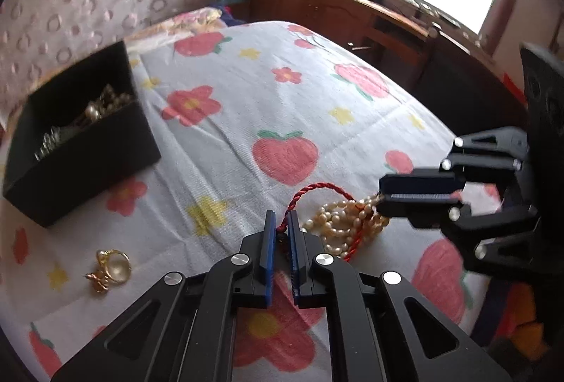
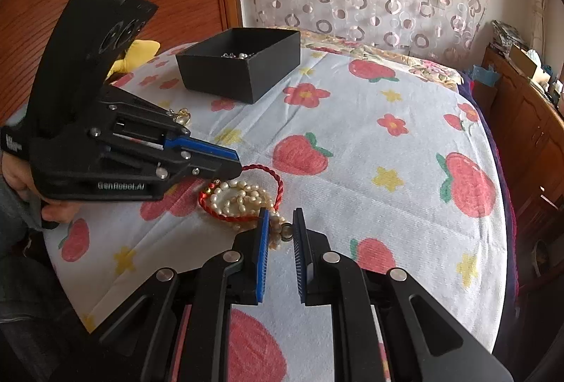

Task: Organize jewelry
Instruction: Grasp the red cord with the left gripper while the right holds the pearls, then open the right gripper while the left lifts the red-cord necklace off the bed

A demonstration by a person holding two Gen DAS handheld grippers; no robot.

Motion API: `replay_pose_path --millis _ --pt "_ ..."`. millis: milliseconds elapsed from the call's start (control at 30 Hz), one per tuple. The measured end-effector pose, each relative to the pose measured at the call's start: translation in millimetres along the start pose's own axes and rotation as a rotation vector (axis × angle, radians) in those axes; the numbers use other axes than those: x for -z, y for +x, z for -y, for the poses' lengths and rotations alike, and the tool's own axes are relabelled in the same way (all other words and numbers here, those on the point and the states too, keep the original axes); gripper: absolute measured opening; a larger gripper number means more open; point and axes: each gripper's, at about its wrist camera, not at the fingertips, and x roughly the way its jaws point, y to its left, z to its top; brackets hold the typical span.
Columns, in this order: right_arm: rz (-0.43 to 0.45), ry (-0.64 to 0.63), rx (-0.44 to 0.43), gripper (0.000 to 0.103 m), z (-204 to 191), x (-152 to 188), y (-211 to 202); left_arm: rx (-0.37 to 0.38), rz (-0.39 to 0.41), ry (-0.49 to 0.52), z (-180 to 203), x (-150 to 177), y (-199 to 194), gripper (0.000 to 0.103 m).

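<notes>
A pearl necklace [image 1: 343, 221] lies tangled with a red twisted cord bracelet [image 1: 319, 188] on the flowered cloth. My left gripper [image 1: 281, 223] is nearly shut, its jaws pinching the red cord at its near end; it shows in the right wrist view [image 2: 234, 168] too. My right gripper [image 2: 282, 225] has a narrow gap with the end of the pearl necklace [image 2: 239, 196] and its clasp between the jaws; in the left wrist view [image 1: 382, 191] it meets the pearls from the right. A gold ring [image 1: 114, 265] lies at the left. A black box [image 1: 88, 149] holds several jewelry pieces.
The black box [image 2: 243, 64] sits at the far side of the cloth-covered table [image 2: 387, 142]. A gold piece [image 2: 181, 117] lies behind the left gripper. A wooden sideboard [image 1: 352, 4] stands under the window. The table edge drops off at the right.
</notes>
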Motion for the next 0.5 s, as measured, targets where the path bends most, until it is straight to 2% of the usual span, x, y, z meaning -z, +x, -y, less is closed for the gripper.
replay_pose_path --millis 167,267,500 --pt "0.002 -0.004 -0.008 0.015 -0.5 0.2 -1.9 -0.067 0.008 0.007 -5.3 3.7 -6.3 0.005" --pt "0.020 -0.013 0.000 0.015 -1.9 0.3 -7.2 -0.100 0.029 -0.021 -17.7 7.1 -14.9 0.005" --pt "0.014 -0.045 0.006 0.015 -9.6 -1.2 -8.5 -0.094 0.118 -0.090 -38.8 13.5 -51.4 0.005"
